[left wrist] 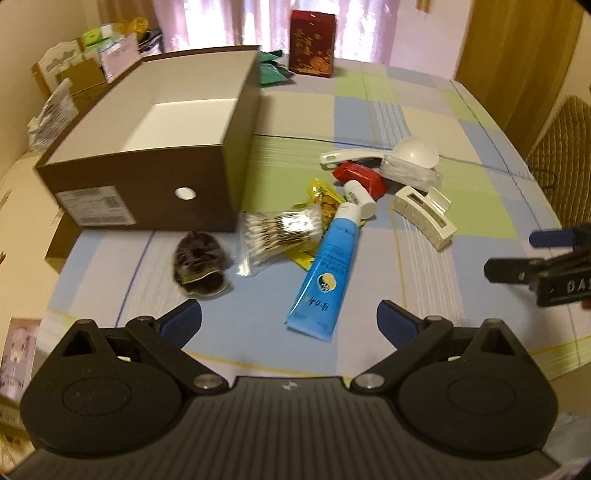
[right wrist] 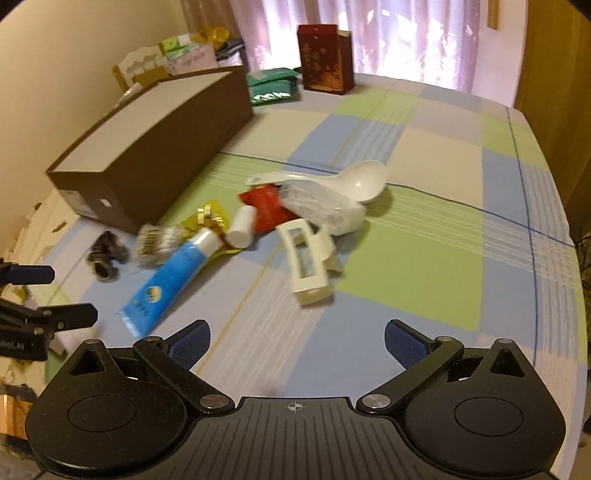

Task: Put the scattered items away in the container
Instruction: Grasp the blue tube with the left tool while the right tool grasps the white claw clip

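Daylight is admitted through pink curtains (left wrist: 229, 22) at the top of both frames, where the fabric is blown out to near white. The room is otherwise dimly and warmly lit. Soft shadows are cast toward the lower edge by the brown box (left wrist: 147, 155) and the white ladle (right wrist: 354, 181). Motion blur is seen across the scattered items, most strongly on the bag of cotton swabs (right wrist: 155, 240). Straight lines are bowed by fisheye distortion, and the corners are vignetted black.
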The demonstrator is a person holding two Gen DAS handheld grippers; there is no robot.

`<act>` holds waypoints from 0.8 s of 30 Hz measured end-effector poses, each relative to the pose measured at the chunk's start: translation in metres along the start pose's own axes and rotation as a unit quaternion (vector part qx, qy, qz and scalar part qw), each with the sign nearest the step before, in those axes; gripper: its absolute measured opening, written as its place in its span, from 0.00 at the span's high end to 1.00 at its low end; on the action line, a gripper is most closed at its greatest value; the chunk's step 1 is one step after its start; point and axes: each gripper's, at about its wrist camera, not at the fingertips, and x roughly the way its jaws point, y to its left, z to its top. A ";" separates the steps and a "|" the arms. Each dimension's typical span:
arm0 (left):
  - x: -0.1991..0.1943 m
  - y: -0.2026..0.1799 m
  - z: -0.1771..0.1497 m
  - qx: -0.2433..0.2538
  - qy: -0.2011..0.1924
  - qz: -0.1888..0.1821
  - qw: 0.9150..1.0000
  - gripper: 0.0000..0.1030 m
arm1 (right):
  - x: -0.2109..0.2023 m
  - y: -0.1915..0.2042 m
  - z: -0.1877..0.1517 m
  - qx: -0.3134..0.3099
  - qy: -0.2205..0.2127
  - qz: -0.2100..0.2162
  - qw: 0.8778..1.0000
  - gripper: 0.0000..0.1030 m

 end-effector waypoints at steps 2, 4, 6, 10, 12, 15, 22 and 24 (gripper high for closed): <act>0.010 -0.006 0.002 0.015 0.002 -0.002 1.000 0.09 | 0.006 -0.009 0.005 0.004 0.003 0.002 1.000 0.00; 0.019 -0.012 0.004 0.032 -0.001 -0.006 0.999 0.13 | 0.011 -0.015 0.009 0.006 0.008 0.002 1.000 0.00; 0.029 -0.018 0.004 0.049 -0.002 -0.011 0.999 0.22 | 0.016 -0.022 0.013 0.002 0.012 0.002 1.000 0.00; 0.049 -0.029 0.006 0.077 0.000 -0.018 0.997 0.31 | 0.026 -0.035 0.019 -0.003 0.021 0.001 1.000 0.00; 0.057 -0.033 0.007 0.085 0.002 -0.019 0.996 0.39 | 0.029 -0.040 0.021 -0.001 0.026 0.000 1.000 0.00; 0.071 -0.036 0.011 0.083 0.011 -0.019 0.996 0.41 | 0.035 -0.050 0.022 0.006 0.036 -0.004 0.999 0.00; 0.102 -0.040 0.022 0.073 0.033 -0.024 0.997 0.62 | 0.044 -0.063 0.023 0.015 0.054 -0.007 0.998 0.00; 0.105 -0.041 0.020 0.077 0.042 -0.033 0.996 0.68 | 0.046 -0.066 0.023 0.016 0.056 -0.005 0.998 0.00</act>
